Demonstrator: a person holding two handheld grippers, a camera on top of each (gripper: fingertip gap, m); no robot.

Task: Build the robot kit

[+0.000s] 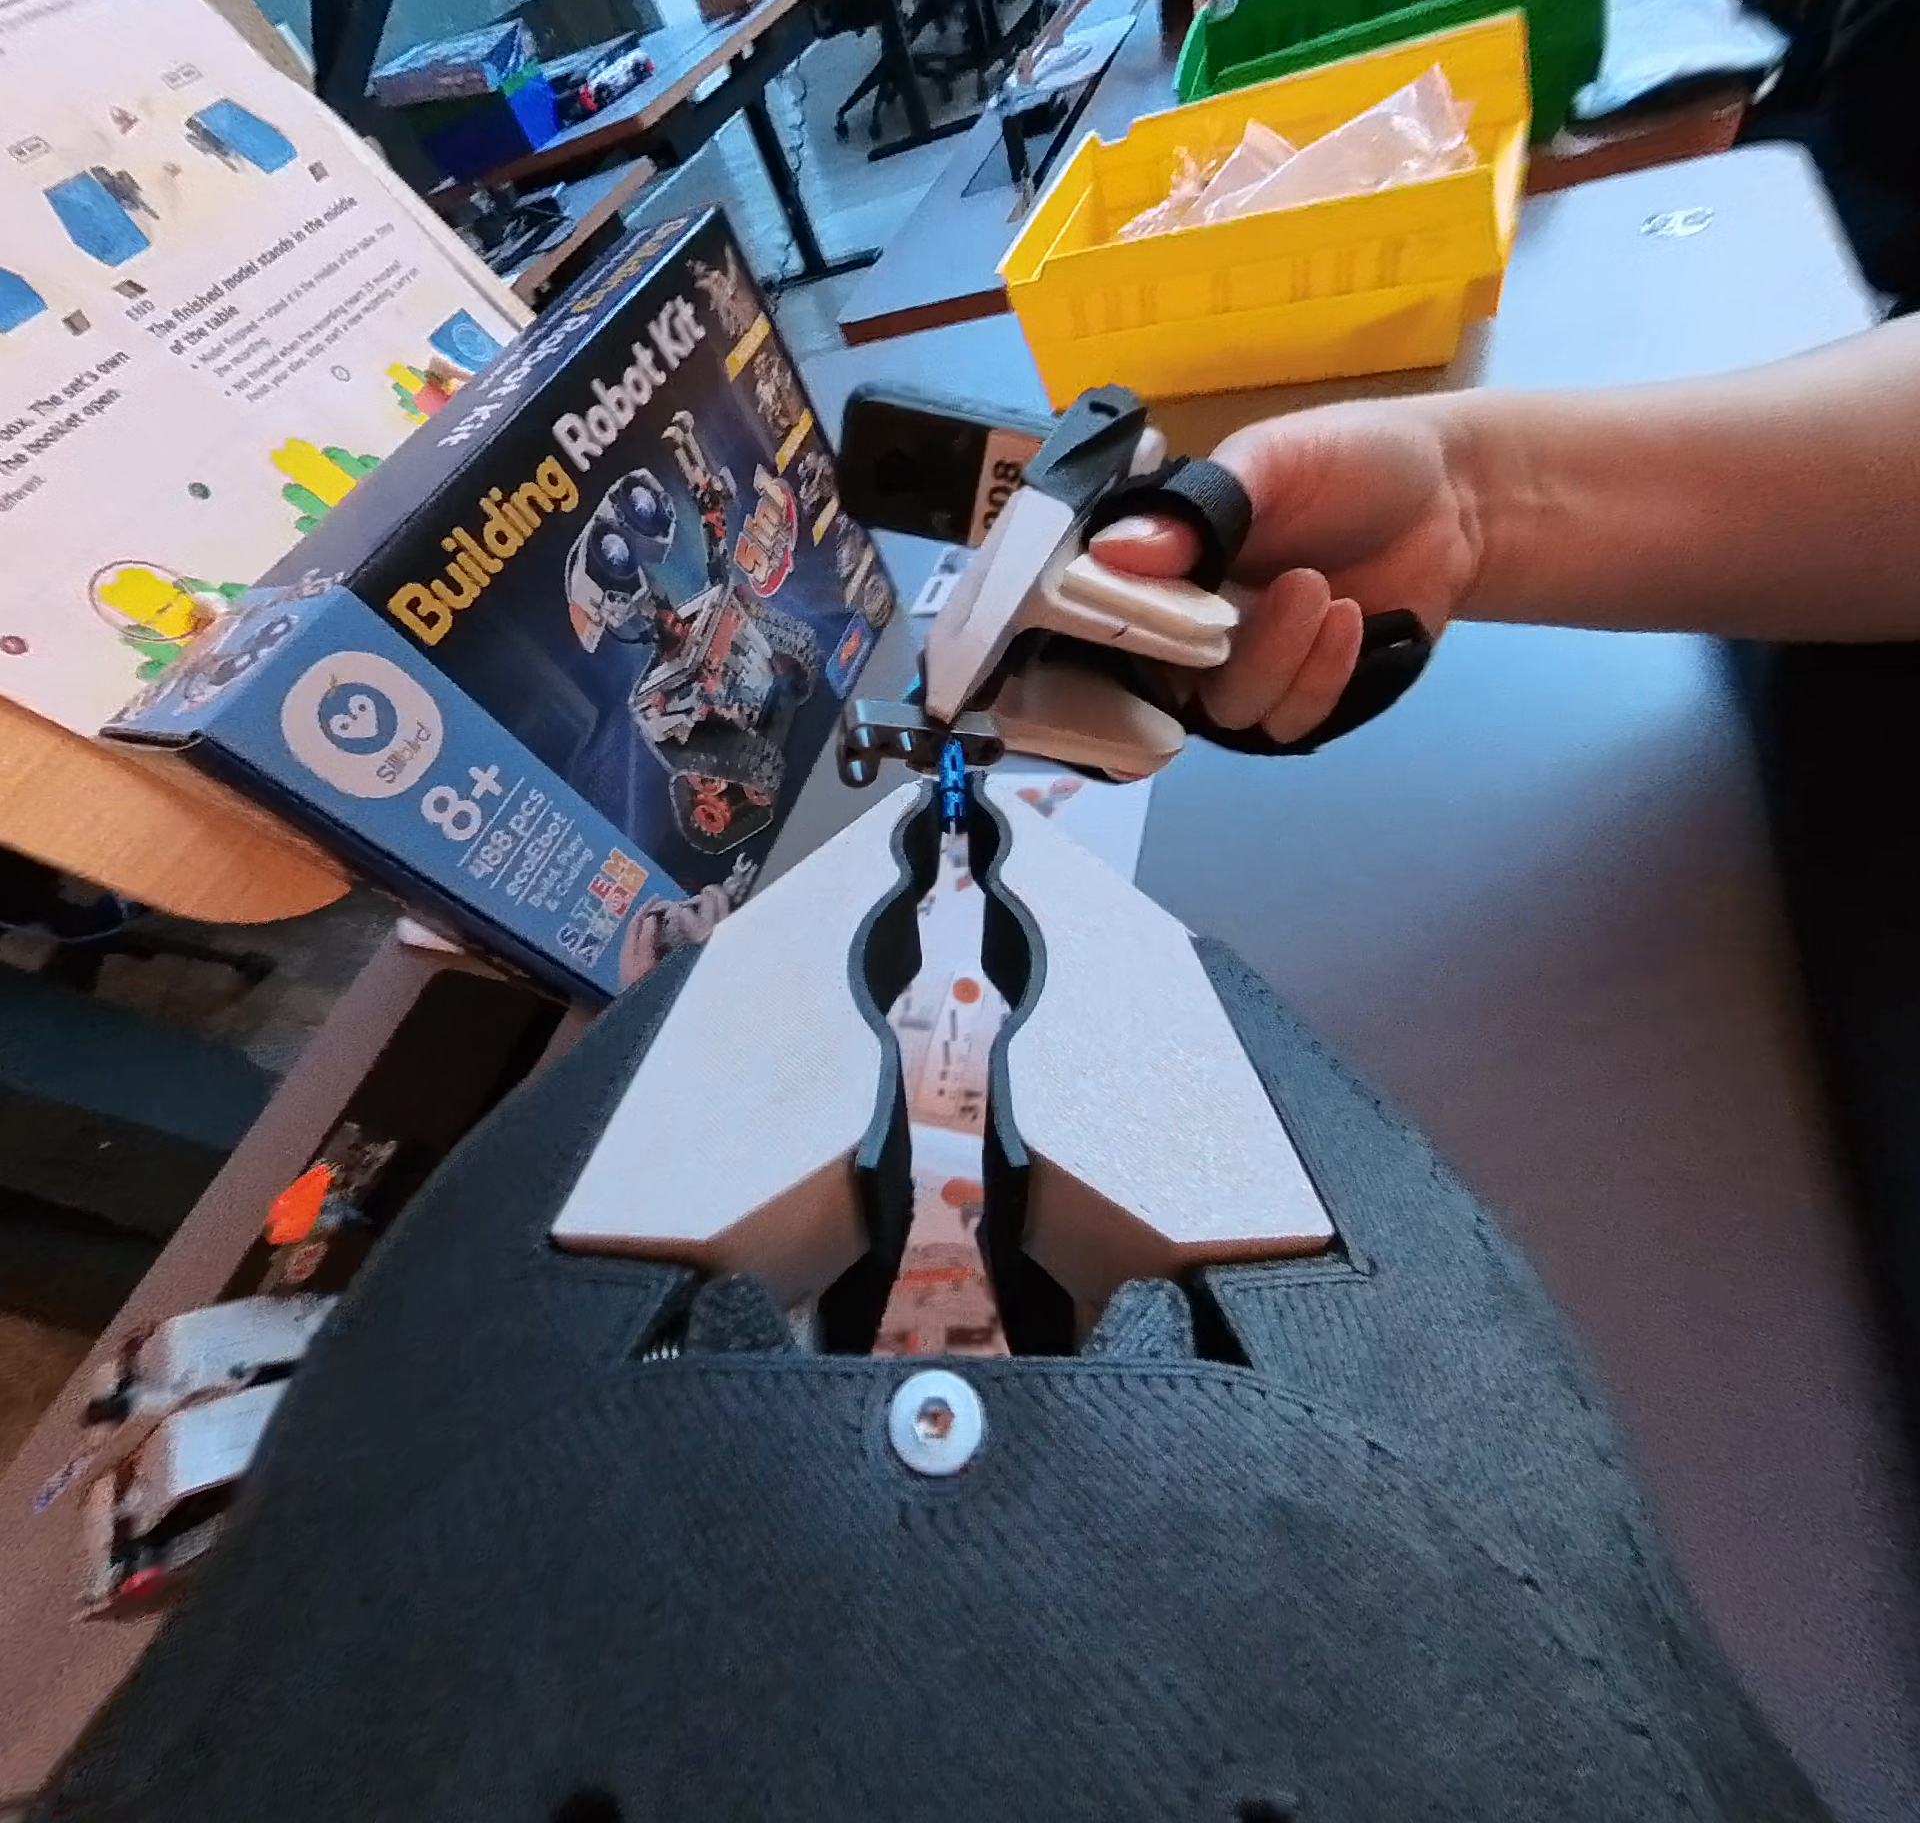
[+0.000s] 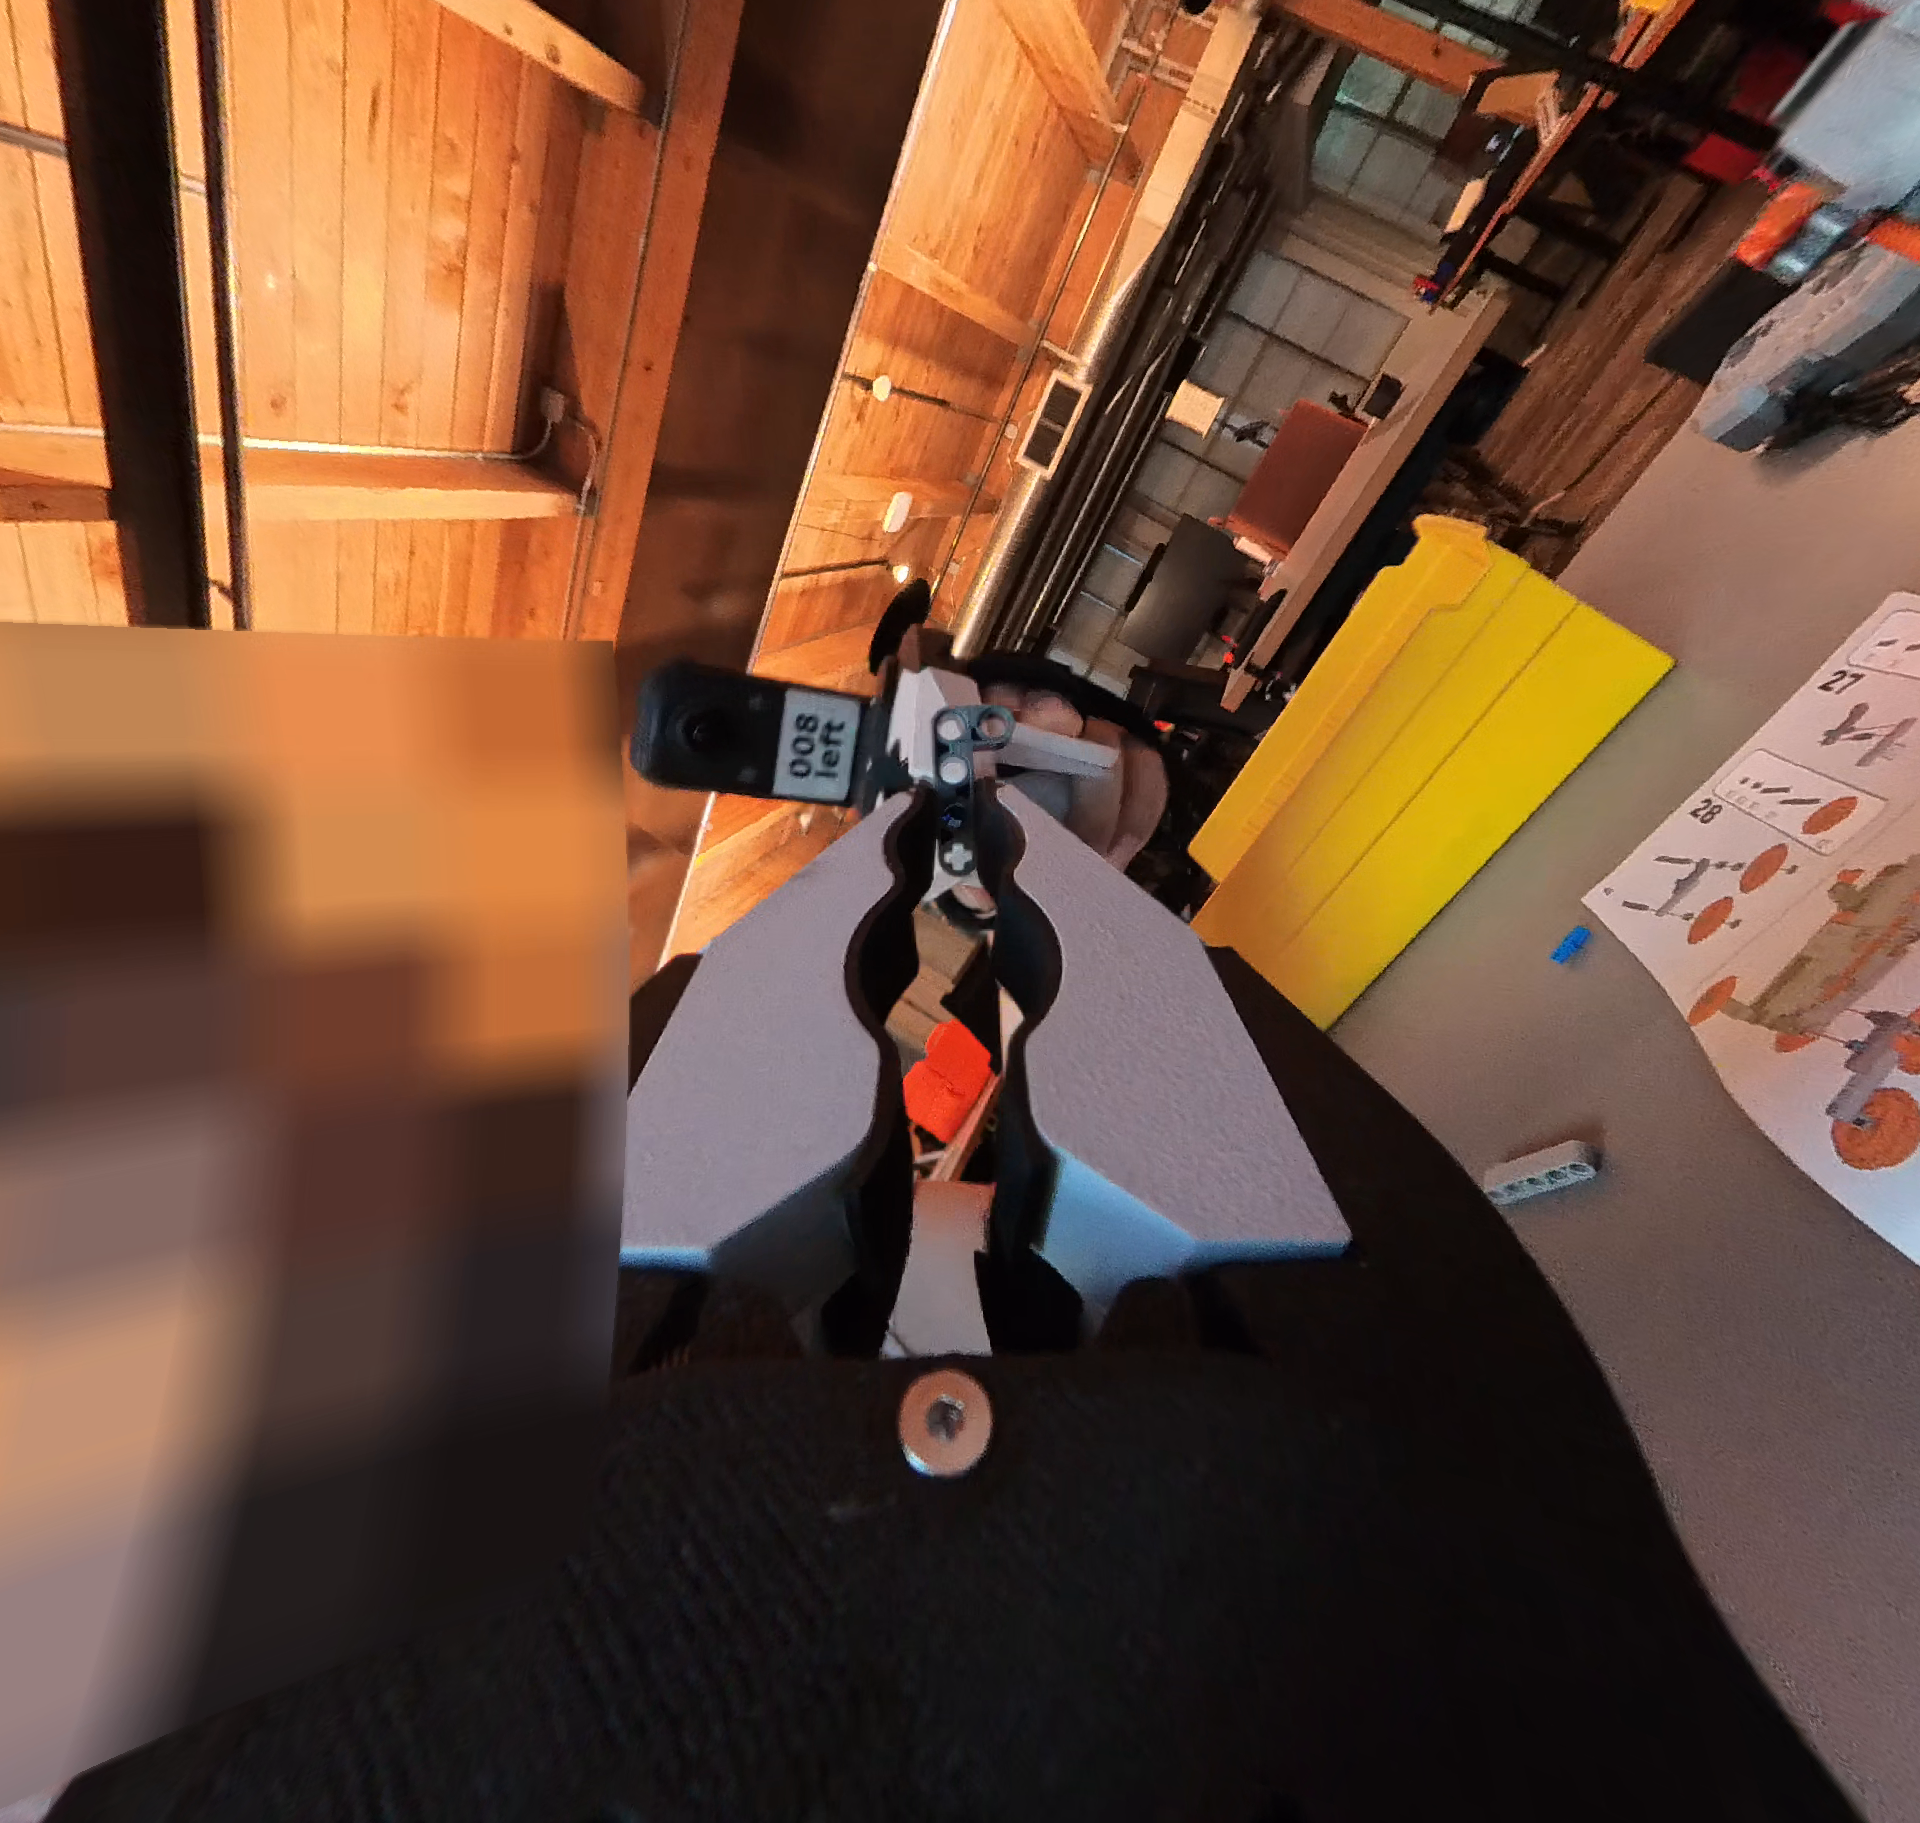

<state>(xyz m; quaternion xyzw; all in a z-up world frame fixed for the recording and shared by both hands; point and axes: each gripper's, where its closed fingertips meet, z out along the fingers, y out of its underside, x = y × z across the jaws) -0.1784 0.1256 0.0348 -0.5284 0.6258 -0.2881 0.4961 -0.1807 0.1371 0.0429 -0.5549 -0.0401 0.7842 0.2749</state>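
My left gripper (image 1: 951,805) is shut on a small blue pin (image 1: 951,786) at its fingertips. The pin's far end meets a dark grey angled beam (image 1: 883,734) with round holes. My right gripper (image 1: 951,711), held by a hand (image 1: 1340,547), pinches that beam from above. In the right wrist view my right gripper (image 2: 956,823) is shut on the same beam (image 2: 956,765), which stands out past its tips. The left gripper's camera (image 2: 727,734) shows just behind it. Both are held in the air above the table.
A blue robot kit box (image 1: 582,610) lies left, against a tilted instruction board (image 1: 156,267). A yellow bin (image 1: 1268,246) with plastic bags and a green bin (image 1: 1403,28) stand behind. An open booklet (image 2: 1787,890), a loose grey beam (image 2: 1543,1173) and a blue piece (image 2: 1571,944) lie on the table.
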